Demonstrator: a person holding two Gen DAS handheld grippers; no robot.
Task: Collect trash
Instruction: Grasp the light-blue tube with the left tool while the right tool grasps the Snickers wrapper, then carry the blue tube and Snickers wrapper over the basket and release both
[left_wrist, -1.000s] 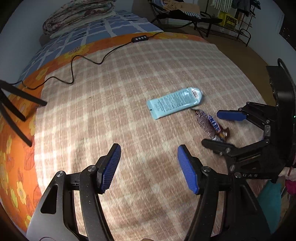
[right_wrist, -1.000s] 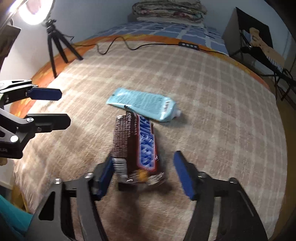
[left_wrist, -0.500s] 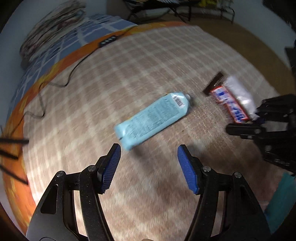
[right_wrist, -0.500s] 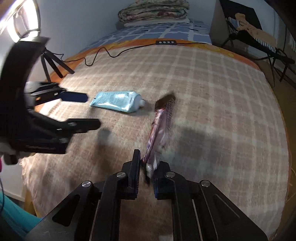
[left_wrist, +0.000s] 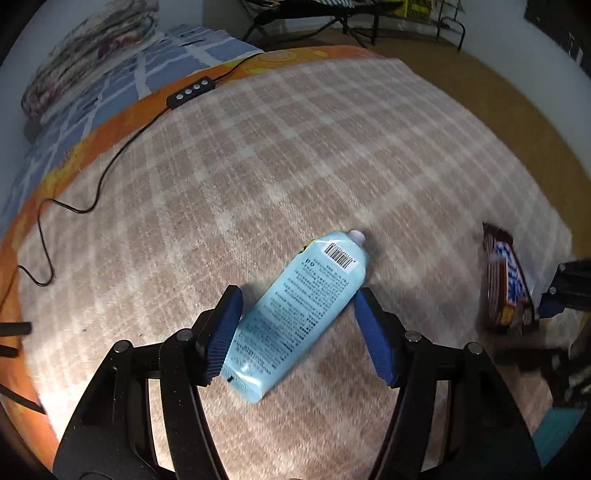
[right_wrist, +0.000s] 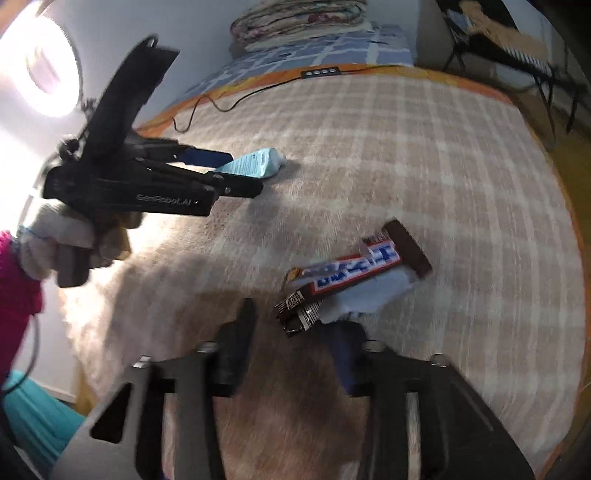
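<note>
Between the left gripper's (left_wrist: 297, 332) spread fingers lies one light-blue tube (left_wrist: 295, 317), ungrasped, on the checked bed blanket (left_wrist: 295, 147). At three o'clock, the right gripper (right_wrist: 291, 347), fingers parted, has one candy-bar wrapper (right_wrist: 354, 273) against its right finger. Neither item looks collected yet.

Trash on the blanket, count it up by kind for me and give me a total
Light blue squeeze tube: 1, lying between the open left claw fingers.
Candy bar wrapper: 1, at the right claw.
Total: 2 pieces of trash.
</note>
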